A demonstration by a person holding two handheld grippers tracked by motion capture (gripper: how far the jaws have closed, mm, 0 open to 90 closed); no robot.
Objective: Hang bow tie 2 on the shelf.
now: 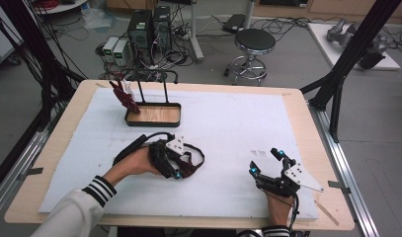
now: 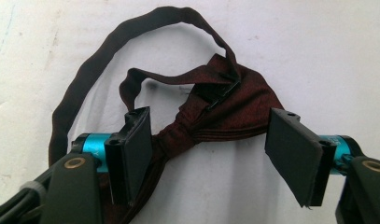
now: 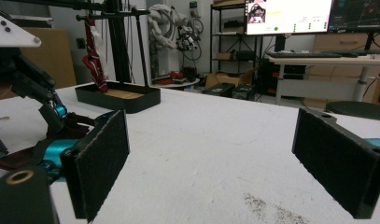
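Note:
A dark red bow tie [image 2: 225, 112] lies on the white mat [image 1: 228, 128], and its neck strap [image 2: 85, 74] loops away from the knot. My left gripper [image 2: 208, 149] points down over it with one jaw on either side of the bow. The pads stand a little off the cloth, the left one close to the knot. From above, the left gripper [image 1: 175, 168] covers most of the bow tie [image 1: 192, 165]. My right gripper [image 1: 266, 162] rests near the mat's front right, open, with nothing but bare mat between its jaws [image 3: 211, 158].
A black tray with a wooden floor [image 1: 153, 114] and an upright rack stands at the back left of the mat. Another dark red tie [image 1: 124, 96] hangs from that rack. A stool [image 1: 254, 42] and computer cases stand on the floor beyond the table.

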